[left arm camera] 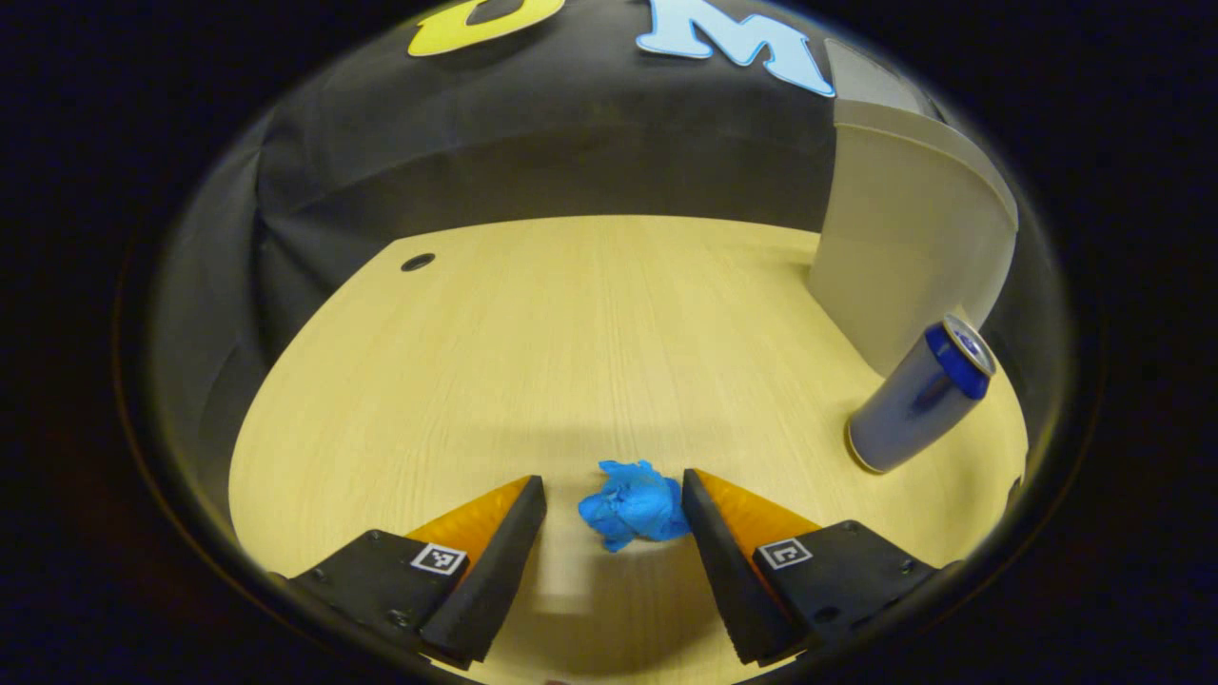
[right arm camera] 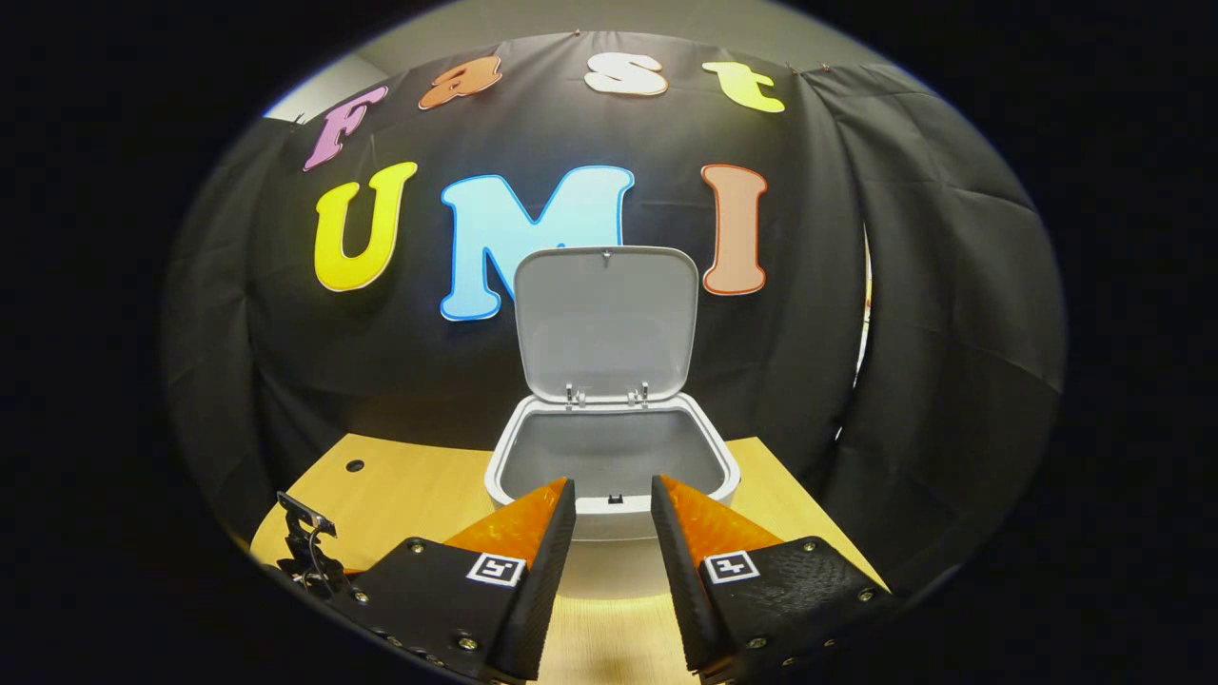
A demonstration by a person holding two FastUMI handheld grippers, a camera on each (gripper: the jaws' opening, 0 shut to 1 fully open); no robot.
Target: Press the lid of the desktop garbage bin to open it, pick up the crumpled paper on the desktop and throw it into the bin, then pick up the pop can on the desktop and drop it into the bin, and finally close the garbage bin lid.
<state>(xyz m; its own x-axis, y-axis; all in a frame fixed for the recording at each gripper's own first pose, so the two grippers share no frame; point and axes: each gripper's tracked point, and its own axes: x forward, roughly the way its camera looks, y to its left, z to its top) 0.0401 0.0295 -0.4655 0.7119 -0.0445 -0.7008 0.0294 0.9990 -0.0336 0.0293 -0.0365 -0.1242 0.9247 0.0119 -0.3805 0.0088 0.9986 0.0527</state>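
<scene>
A blue crumpled paper lies on the wooden desktop between the fingers of my left gripper. That gripper is open, and the paper rests close against its right finger. A blue and silver pop can stands to the right, in front of the grey bin's side. In the right gripper view the bin stands open with its lid upright against the wall. My right gripper hovers open just before the bin's front rim, with nothing between its fingers.
A small round cable hole sits at the desktop's far left. Black cloth walls close in the back and sides. A black device shows at the desktop's left edge in the right gripper view. Bare wood stretches beyond the paper.
</scene>
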